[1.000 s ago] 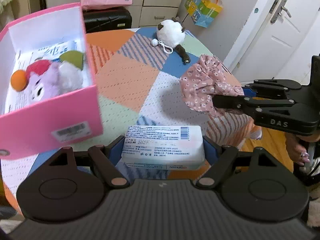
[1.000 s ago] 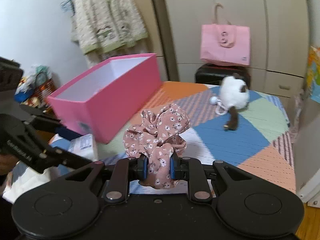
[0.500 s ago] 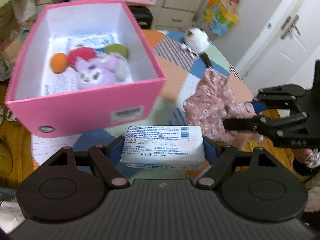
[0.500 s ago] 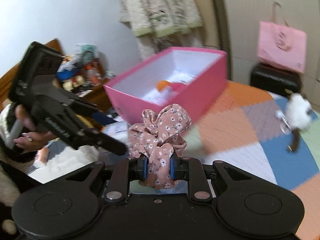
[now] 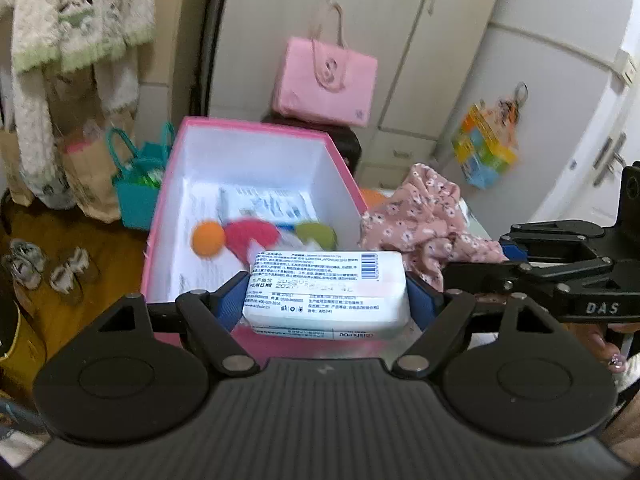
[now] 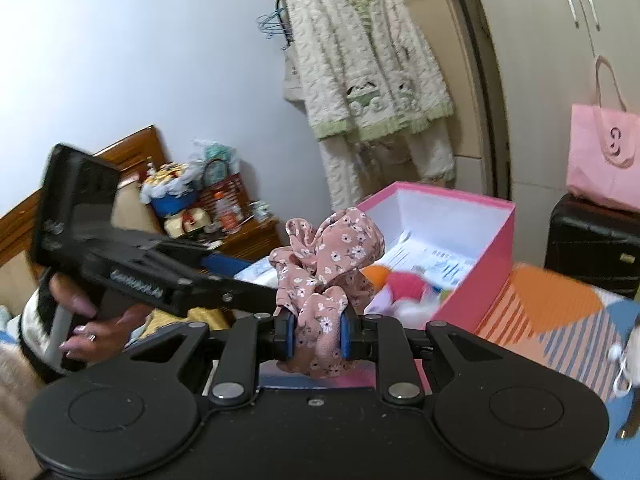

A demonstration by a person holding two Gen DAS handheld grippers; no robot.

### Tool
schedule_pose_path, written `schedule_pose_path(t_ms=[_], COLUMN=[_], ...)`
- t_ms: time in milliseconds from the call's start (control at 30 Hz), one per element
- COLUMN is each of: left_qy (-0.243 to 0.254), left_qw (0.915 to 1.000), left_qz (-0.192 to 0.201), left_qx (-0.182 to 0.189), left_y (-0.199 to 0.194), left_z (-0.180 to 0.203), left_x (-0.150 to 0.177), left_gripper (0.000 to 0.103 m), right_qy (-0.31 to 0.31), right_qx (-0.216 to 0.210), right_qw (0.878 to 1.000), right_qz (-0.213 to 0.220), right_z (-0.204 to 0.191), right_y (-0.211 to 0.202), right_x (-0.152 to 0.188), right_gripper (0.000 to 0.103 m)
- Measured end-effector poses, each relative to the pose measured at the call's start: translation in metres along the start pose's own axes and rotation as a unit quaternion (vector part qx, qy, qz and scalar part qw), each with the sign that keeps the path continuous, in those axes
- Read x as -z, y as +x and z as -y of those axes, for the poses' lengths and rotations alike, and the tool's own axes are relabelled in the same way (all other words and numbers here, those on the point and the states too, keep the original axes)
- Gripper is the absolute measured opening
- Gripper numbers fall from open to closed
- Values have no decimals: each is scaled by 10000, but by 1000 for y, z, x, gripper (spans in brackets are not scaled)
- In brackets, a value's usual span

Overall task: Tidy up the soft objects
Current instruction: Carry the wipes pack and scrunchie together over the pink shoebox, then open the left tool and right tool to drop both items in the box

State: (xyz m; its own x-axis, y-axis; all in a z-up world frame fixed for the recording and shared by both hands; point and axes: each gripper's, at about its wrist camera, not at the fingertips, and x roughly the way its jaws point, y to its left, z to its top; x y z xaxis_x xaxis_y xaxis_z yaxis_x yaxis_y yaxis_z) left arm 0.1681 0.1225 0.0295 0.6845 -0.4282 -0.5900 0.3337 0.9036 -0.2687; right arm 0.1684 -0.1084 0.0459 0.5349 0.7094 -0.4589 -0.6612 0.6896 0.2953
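My left gripper (image 5: 326, 300) is shut on a white tissue pack (image 5: 326, 294), held over the near end of the pink box (image 5: 256, 132). Inside the box lie a plush toy with orange, red and green parts (image 5: 248, 236) and printed papers. My right gripper (image 6: 316, 334) is shut on a pink floral scrunchie (image 6: 328, 264), raised beside the box's right wall; in the left wrist view the scrunchie (image 5: 424, 220) hangs at the box's right edge. The left gripper's body (image 6: 132, 264) appears at the left of the right wrist view, with a hand (image 6: 92, 320) on its grip.
The box (image 6: 492, 248) stands on a patchwork-covered table (image 6: 552, 312). A white plush keychain (image 6: 628, 348) lies at the table's right edge. A pink bag (image 5: 326, 80) sits on a black case behind the box, and a teal basket (image 5: 138, 188) stands on the floor to its left.
Both grippers have risen and swung toward the pink box. The tissue pack now hangs over the box's near end, and the scrunchie has come up beside its right wall.
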Motion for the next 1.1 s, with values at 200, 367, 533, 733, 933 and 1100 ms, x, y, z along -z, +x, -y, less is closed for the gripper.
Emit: schedule_pose_path(t_ms=[200,367,533,733,933,1100], left_qy=[302,353,664,827,959,937], left_qw=[9975,9961,9905,9882,9860,9859], left_qz=[29,-303,-473,-540,-395,-222], left_qx=[-643,-755,-1112,-1169,-1304,-1367], left_y=[38,69,86,93,89,74], left_z=[-12,-28,-30,-30,-26,-23], left_x=[-12,-14,-14,-17,-15,-18], left_gripper=[80,80,80,81,81,81], right_qy=[133,229,276,75,-26,-106], right_qx=[185,151,301,357,429,699], right_qw=[9997,9996,9981,9962,9938,9933], right_qz=[-34,-115,-472,-788,-1026,-909], right_z=[21,42,54,51,53,52], right_y=[45,75,108,127,142,133], right_x=[-13,-23,-28,-21,-26,-27], right_gripper=[25,25,25,28,37,56])
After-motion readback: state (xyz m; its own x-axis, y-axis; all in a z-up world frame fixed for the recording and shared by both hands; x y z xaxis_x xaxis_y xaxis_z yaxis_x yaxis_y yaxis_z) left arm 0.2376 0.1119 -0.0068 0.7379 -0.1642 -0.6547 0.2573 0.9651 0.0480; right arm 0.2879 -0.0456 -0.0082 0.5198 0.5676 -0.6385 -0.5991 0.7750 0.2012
